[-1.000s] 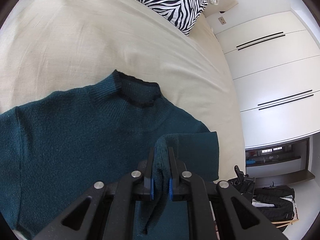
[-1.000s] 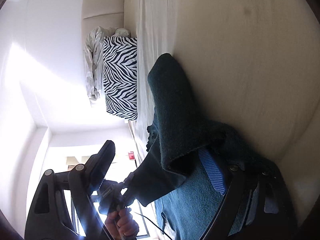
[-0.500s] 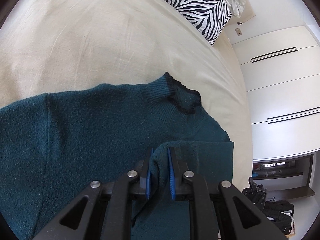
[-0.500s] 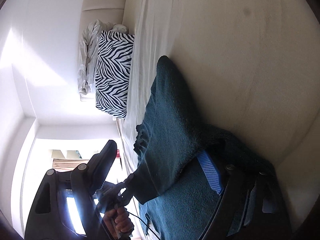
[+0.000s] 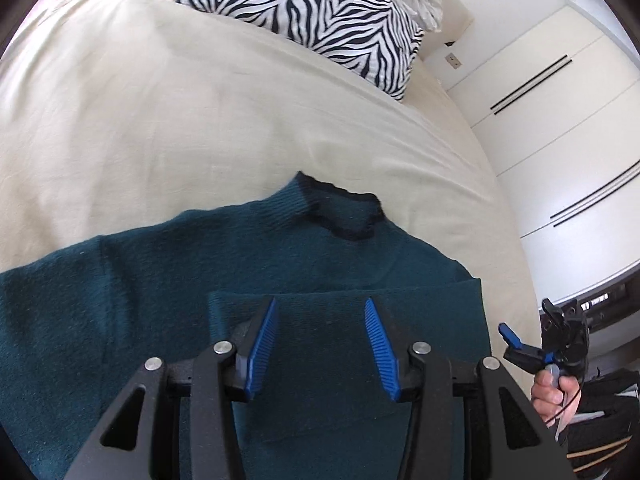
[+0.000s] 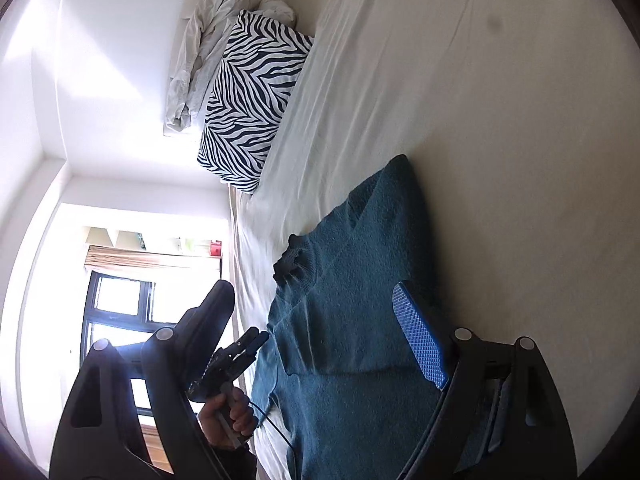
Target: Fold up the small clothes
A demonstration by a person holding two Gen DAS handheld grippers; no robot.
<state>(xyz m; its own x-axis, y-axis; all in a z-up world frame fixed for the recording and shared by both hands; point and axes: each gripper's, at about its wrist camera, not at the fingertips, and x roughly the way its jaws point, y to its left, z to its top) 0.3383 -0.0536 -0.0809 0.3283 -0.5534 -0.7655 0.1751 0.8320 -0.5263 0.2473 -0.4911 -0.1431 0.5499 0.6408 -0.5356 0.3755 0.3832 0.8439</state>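
Black gripper frames [image 5: 320, 332], blue ribbed fingers [image 5: 262, 346], silver screws.

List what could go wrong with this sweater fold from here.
1. The left gripper has just been opening, with nothing between its jaws, right above the folded-in sleeve; pulling away could snag the knit and undo that fold.
2. The other sleeve still lies stretched out on the bed sheet, so the teal sweater stays lopsided until it is folded.
3. The open right gripper hangs close over the fabric and might catch it.
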